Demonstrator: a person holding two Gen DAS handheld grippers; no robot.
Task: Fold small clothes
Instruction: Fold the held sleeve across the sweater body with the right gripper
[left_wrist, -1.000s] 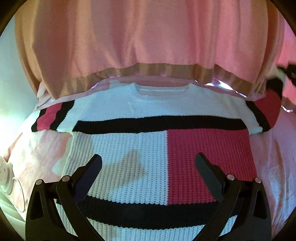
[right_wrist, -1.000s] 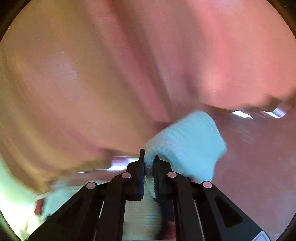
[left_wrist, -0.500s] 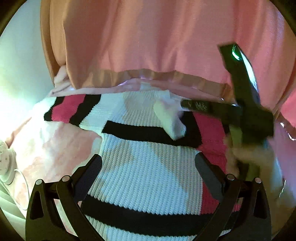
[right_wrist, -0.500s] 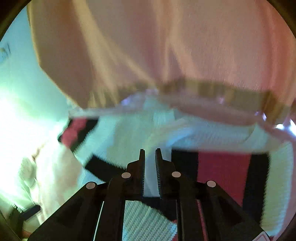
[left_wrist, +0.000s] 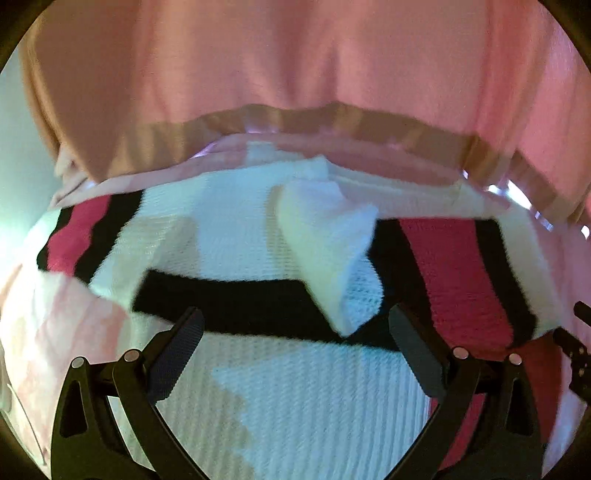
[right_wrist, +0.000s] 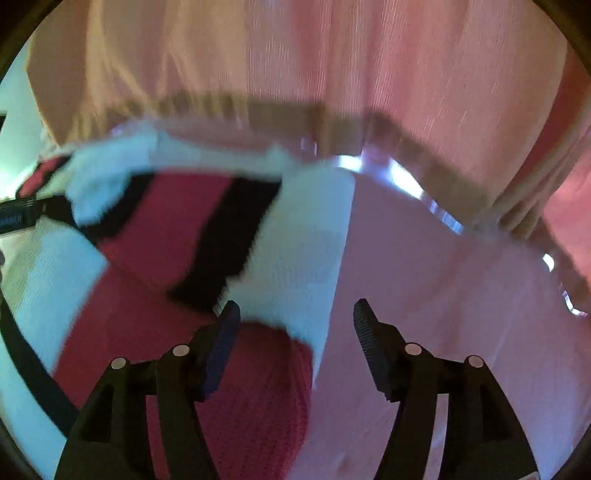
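Note:
A knit sweater (left_wrist: 295, 406) in white, black and red lies flat on a pink cover (left_wrist: 55, 332). One sleeve is folded across its chest, and the white cuff (left_wrist: 325, 240) rests near the middle. My left gripper (left_wrist: 295, 328) hovers open over the black stripe, holding nothing. In the right wrist view the folded sleeve (right_wrist: 166, 229) shows its red and black bands, with the white fold edge (right_wrist: 295, 258) just ahead of my right gripper (right_wrist: 297, 317). Its jaws are opening and the pads stand clear of the knit.
A person in a pink top with a tan hem (left_wrist: 332, 122) stands along the far edge of the cover. Bare pink cover (right_wrist: 461, 314) stretches to the right of the sweater. A piece of the right gripper (left_wrist: 576, 354) shows at the left view's right edge.
My right gripper carried the white cuff across the sweater, dropped lower and opened, leaving the sleeve folded over the chest. My left gripper moved forward over the sweater, still open.

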